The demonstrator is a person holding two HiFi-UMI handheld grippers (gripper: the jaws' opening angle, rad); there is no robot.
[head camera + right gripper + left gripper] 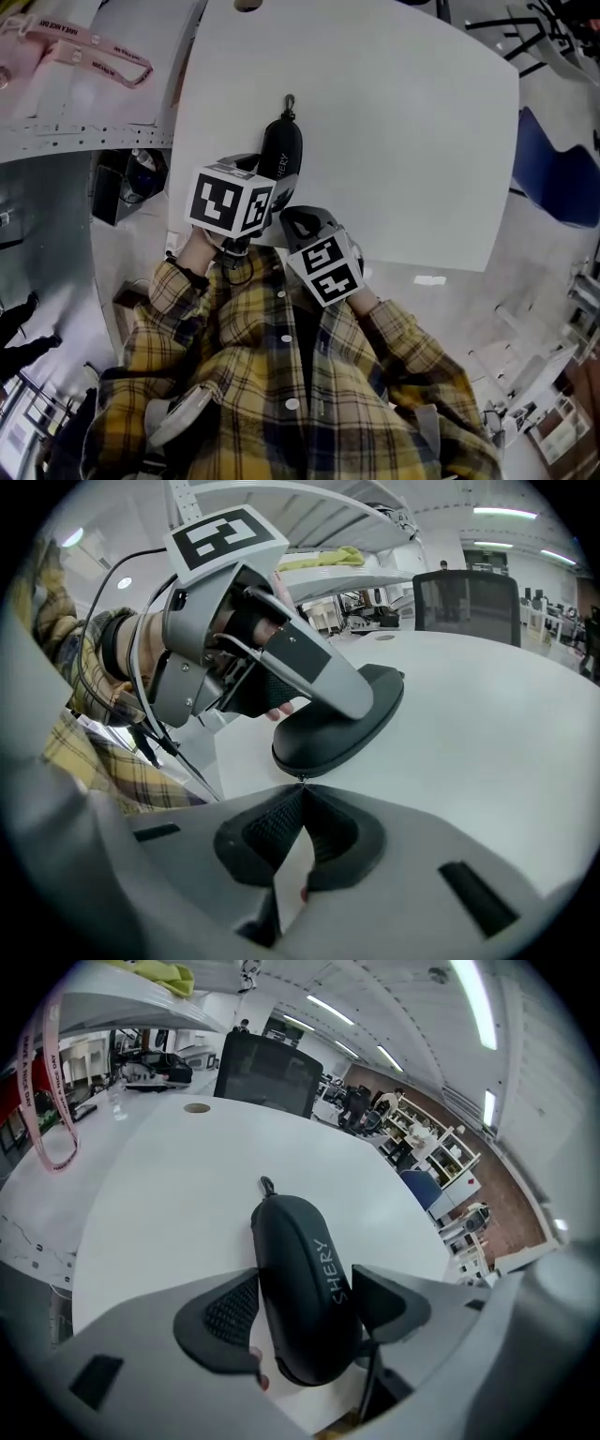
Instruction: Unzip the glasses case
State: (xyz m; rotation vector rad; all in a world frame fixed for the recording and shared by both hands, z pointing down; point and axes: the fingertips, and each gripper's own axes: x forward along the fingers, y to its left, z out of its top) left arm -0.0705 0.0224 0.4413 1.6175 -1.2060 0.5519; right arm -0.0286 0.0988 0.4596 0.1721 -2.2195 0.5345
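A black oval glasses case [281, 148] lies on the white table [403, 122], with a small clip [290, 101] at its far end. My left gripper [270, 184] straddles the near half of the case. In the left gripper view both pads [232, 1310] sit against the sides of the case [302, 1279]. The right gripper view shows one left finger [314, 672] lying along the case [342, 731]. My right gripper [300, 785] has its tips closed together on a small zipper tab at the near end of the case. In the head view it [298, 223] sits just right of the left one.
A pink lanyard [94, 58] lies on the neighbouring desk at the left. A black office chair [267, 1072] stands beyond the table's far edge, and a blue chair [553, 178] stands at the right. The table's near edge runs just under both grippers.
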